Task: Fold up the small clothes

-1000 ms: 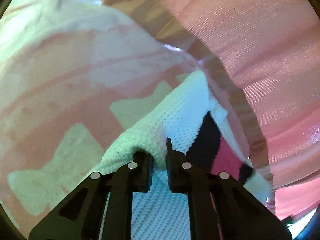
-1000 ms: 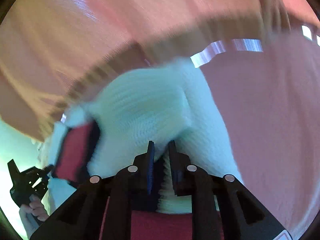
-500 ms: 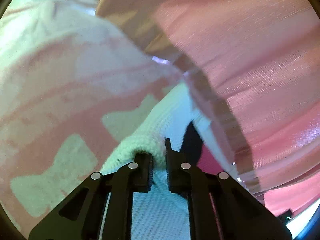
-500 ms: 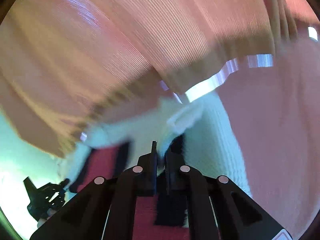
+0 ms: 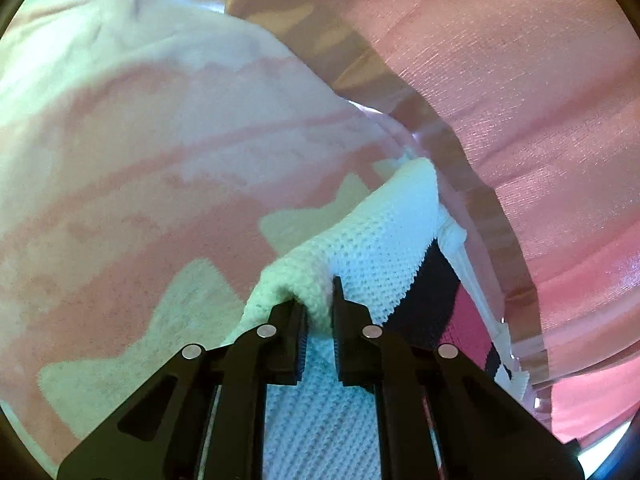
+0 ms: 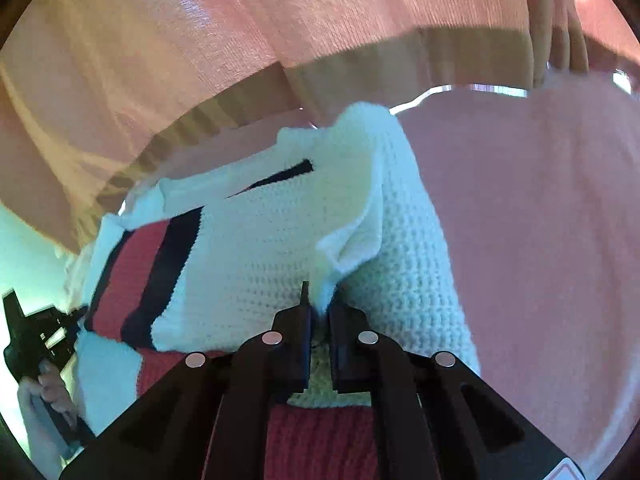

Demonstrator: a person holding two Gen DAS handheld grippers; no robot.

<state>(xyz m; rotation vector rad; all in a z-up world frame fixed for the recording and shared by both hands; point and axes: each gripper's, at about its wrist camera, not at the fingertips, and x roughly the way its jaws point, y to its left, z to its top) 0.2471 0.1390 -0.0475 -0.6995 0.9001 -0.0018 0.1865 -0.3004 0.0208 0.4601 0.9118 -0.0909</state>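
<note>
A small white knit garment (image 5: 384,236) with black and red stripes hangs between both grippers. My left gripper (image 5: 320,312) is shut on a bunched white edge of it, its stripes running off to the right. In the right wrist view the same knit garment (image 6: 256,264) spreads out ahead, stripes at the left, and my right gripper (image 6: 319,312) is shut on a white fold of it. The left gripper (image 6: 36,340) shows at the far left edge, held by a hand (image 6: 44,396).
A pink blanket with pale bow shapes (image 5: 152,184) lies under the garment. A larger pink knit top with a tan ribbed hem (image 5: 500,92) fills the upper right, and in the right wrist view that pink top (image 6: 260,28) spans the upper part above plain pink fabric (image 6: 540,220).
The right gripper has rolled and lifted slightly, so the white garment now spreads wider in its view with a fold standing up at the jaws. The left gripper holds still.
</note>
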